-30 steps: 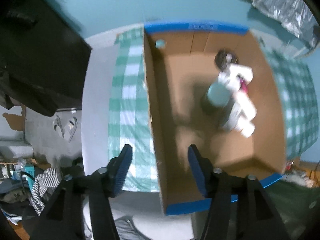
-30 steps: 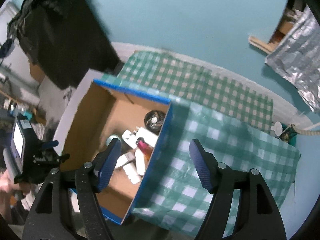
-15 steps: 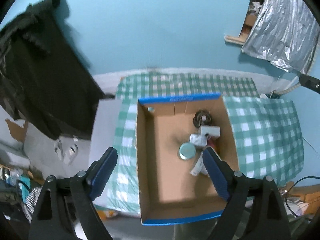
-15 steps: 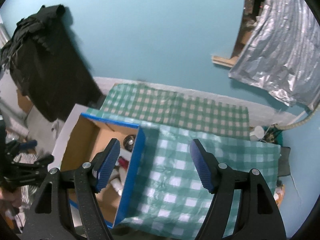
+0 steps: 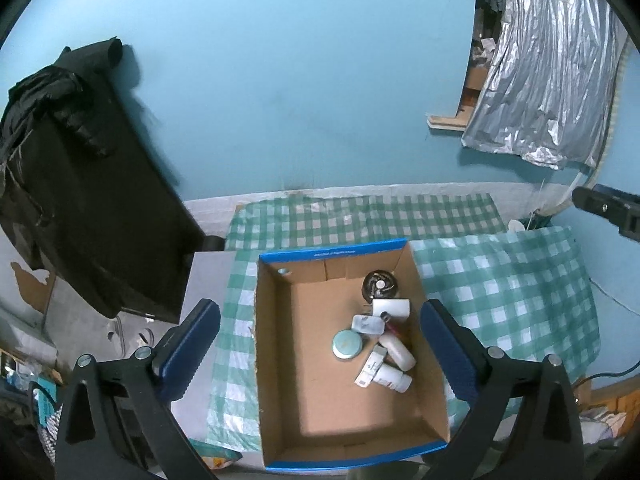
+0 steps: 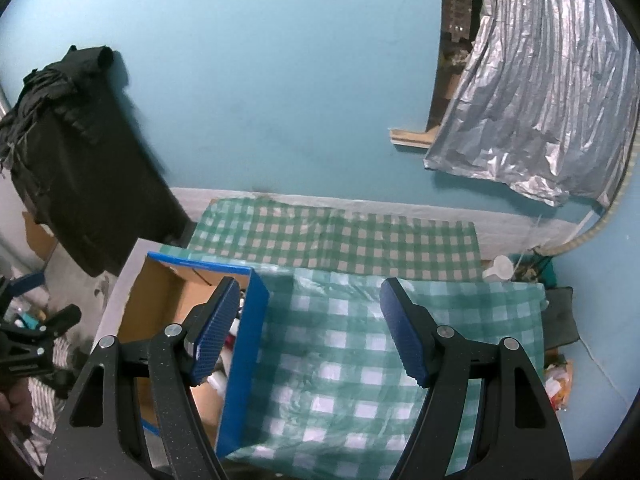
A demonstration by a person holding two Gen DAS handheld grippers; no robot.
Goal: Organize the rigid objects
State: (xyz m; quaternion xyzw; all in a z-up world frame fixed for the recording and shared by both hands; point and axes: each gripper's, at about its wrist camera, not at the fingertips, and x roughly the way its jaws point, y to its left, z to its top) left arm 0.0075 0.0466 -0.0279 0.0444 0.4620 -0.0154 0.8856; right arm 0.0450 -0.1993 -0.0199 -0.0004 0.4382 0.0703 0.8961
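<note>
An open cardboard box with blue rims [image 5: 276, 360] stands on a green checked cloth [image 5: 500, 292]. In its right half lie a round teal-lidded jar [image 5: 347, 344], several white bottles [image 5: 394, 354] and a dark round object [image 5: 379, 283]. My left gripper [image 5: 320, 350] is open and empty, held high above the box. My right gripper [image 6: 308, 336] is open and empty, high above the cloth right of the box [image 6: 244, 344]. The box contents are mostly hidden in the right wrist view.
A black garment [image 5: 80, 184] hangs on the teal wall at the left. A silver foil sheet [image 5: 540, 80] hangs at the upper right. Clutter lies on the floor at the lower left [image 5: 36, 380]. A white cup [image 6: 500, 270] sits past the cloth's far right corner.
Both grippers have risen and pulled back from the box, which now looks smaller and further below. The left gripper's jaws have spread wider. The box contents have not moved.
</note>
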